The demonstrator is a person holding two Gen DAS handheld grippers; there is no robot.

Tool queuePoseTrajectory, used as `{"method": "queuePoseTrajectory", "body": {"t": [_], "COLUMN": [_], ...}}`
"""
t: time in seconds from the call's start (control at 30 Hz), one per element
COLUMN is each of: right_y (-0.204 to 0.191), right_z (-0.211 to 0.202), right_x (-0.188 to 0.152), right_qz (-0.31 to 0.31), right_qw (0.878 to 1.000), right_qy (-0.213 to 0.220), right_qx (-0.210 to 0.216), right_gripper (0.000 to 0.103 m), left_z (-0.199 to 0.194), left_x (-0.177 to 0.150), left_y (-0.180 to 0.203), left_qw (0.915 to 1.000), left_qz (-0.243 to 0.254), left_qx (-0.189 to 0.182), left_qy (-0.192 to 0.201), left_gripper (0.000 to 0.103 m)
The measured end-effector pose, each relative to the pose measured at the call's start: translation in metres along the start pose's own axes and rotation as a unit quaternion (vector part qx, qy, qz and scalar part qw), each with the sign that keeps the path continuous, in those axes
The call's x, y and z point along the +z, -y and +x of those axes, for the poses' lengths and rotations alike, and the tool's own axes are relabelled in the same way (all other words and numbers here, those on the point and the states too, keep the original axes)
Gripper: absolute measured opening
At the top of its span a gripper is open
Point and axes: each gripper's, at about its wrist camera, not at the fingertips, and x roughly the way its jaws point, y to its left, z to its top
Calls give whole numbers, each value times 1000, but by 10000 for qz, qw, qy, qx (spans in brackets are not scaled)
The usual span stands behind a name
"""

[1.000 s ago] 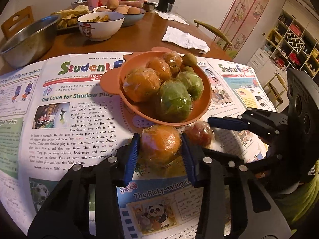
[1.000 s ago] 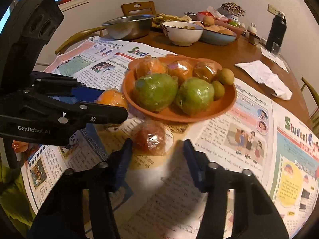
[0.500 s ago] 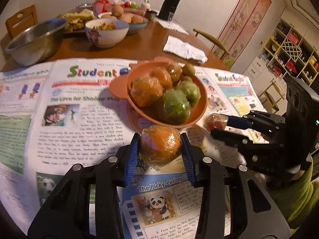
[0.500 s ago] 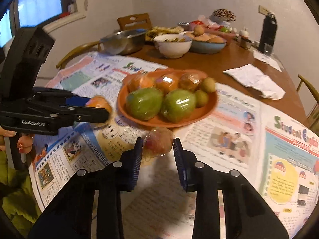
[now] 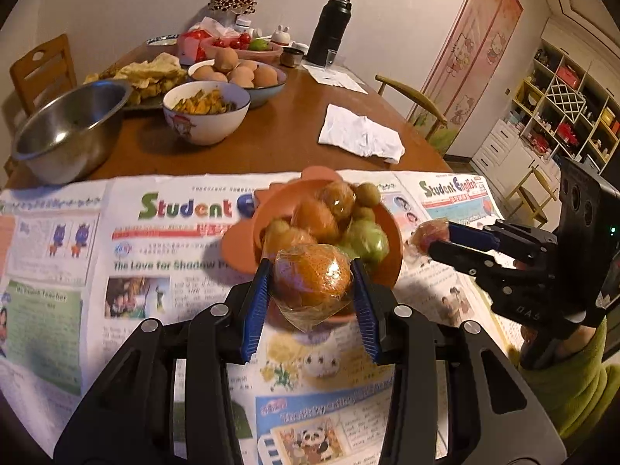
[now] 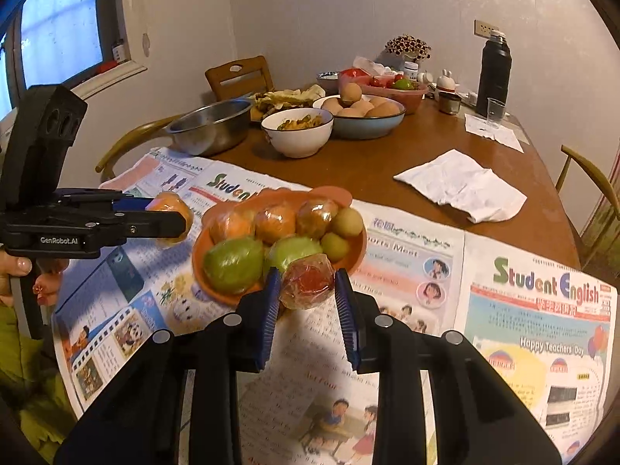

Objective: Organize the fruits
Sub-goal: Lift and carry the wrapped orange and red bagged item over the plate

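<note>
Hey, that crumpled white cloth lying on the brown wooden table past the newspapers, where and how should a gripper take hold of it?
Probably best to grip the crumpled white cloth at a raised fold near its middle, coming straight down from above. It lies flat and limp on the brown wooden table, so only the wrinkle ridges give the pads something to pinch; the thin edges hug the surface.
</note>
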Motion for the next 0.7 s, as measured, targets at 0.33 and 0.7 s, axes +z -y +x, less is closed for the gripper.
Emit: {"method": "queuePoseTrajectory", "body": {"t": [0.33,0.7], "right_y": [10,19], "right_z": [17,31], "right_x": [16,17], "right_qz": [11,67], "right_qw": [10000,9999], "right_qy": [-38,-120], "right_qx": [16,91], "right_gripper": [27,27], "left_z": [22,52], "left_x": [23,31], "left_y": [10,17], "left_qw": [9998,9988], "left_qz": [179,291], "left_qx": [-24,-84], "left_qy": [-123,-387], "left_gripper": [33,33]}}
